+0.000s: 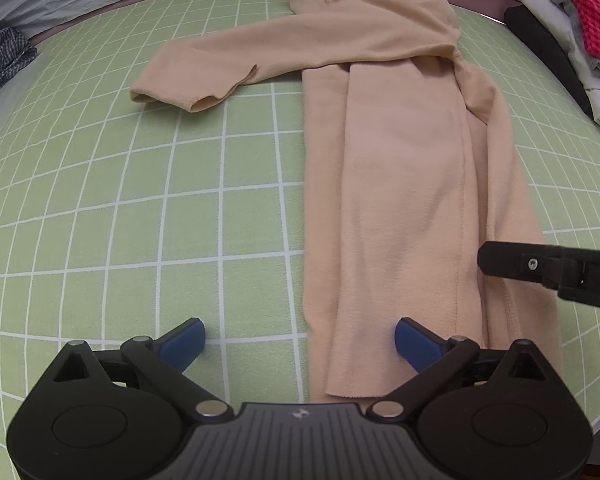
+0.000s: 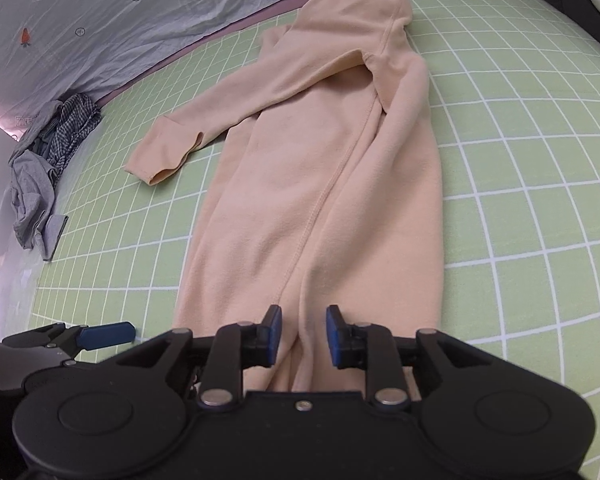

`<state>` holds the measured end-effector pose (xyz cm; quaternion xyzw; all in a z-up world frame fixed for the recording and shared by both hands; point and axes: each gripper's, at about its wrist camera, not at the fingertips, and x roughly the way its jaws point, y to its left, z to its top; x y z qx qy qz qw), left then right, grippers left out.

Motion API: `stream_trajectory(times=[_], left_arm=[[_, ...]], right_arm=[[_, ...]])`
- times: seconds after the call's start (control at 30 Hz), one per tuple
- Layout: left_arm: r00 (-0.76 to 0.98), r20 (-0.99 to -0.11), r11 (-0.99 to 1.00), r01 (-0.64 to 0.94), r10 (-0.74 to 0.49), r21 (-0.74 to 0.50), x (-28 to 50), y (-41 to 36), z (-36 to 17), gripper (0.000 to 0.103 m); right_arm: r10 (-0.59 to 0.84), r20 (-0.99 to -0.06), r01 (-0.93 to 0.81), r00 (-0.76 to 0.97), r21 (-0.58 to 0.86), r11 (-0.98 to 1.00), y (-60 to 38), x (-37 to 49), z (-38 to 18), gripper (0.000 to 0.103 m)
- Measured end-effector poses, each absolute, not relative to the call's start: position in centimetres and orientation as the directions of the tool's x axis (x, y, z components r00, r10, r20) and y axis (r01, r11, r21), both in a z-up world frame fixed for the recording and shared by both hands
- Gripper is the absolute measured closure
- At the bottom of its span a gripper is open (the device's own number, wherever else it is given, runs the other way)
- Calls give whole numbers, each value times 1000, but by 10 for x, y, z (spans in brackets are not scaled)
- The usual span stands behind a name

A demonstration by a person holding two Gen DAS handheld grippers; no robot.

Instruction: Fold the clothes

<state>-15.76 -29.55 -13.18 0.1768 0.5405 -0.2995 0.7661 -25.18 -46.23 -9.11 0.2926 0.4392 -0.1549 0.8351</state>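
A peach long-sleeved fleece top (image 1: 400,168) lies on the green grid mat (image 1: 140,200), its right side folded over the body. One sleeve (image 1: 228,60) stretches out to the left. My left gripper (image 1: 300,340) is open wide and empty, just above the mat at the top's near hem, one pad (image 1: 416,344) over the fabric. My right gripper (image 2: 303,336) is open by a narrow gap, astride a raised fold of the hem (image 2: 304,344), not clamped on it. The top fills the right wrist view (image 2: 320,184). The right gripper's finger shows in the left wrist view (image 1: 500,264).
A stack of folded clothes (image 1: 572,40) sits at the mat's far right. A crumpled grey and checked pile (image 2: 48,168) lies at the left edge. A pale printed sheet (image 2: 120,20) lies beyond the mat. The left gripper's finger (image 2: 104,334) shows at lower left.
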Motion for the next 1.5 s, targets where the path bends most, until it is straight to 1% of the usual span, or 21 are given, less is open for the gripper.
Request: stream_trajectory(times=[0.17, 0.3, 0.37, 0.63, 0.8, 1.0, 1.03, 1.13, 1.23, 1.5], left_arm=[[249, -933, 806, 588, -260, -68, -145, -288, -122, 3], [288, -925, 834, 549, -247, -52, -128, -287, -113, 3], [307, -921, 843, 537, -241, -41, -119, -289, -109, 3], [317, -919, 848, 529, -235, -34, -83, -320, -107, 3], [306, -913, 823, 566, -268, -52, -62, -344, -111, 3], [310, -925, 810, 586, -220, 4, -45, -366, -119, 3], [310, -927, 813, 582, -209, 12, -42, -368, -121, 3], [295, -932, 829, 560, -211, -10, -34, -369, -123, 2], [287, -934, 832, 555, -212, -19, -31, -372, -124, 2], [287, -935, 829, 558, -209, -14, -30, -379, -124, 1]], right_arm=[[-78, -779, 502, 622, 320, 804, -478, -248, -64, 66], [-180, -755, 501, 631, 218, 837, -494, -232, -50, 66], [-196, -753, 495, 628, 192, 847, -502, -224, -50, 70], [-229, -753, 523, 617, 175, 834, -545, -196, -56, 78], [-226, -765, 507, 603, 150, 849, -563, -167, -66, 78], [-208, -794, 485, 571, 122, 866, -574, -132, -84, 78], [-204, -797, 484, 568, 123, 866, -575, -129, -87, 79], [-198, -801, 494, 566, 137, 859, -580, -128, -93, 93], [-174, -788, 500, 591, 189, 845, -587, -134, -92, 98], [-84, -710, 495, 700, 397, 773, -604, -136, -69, 99]])
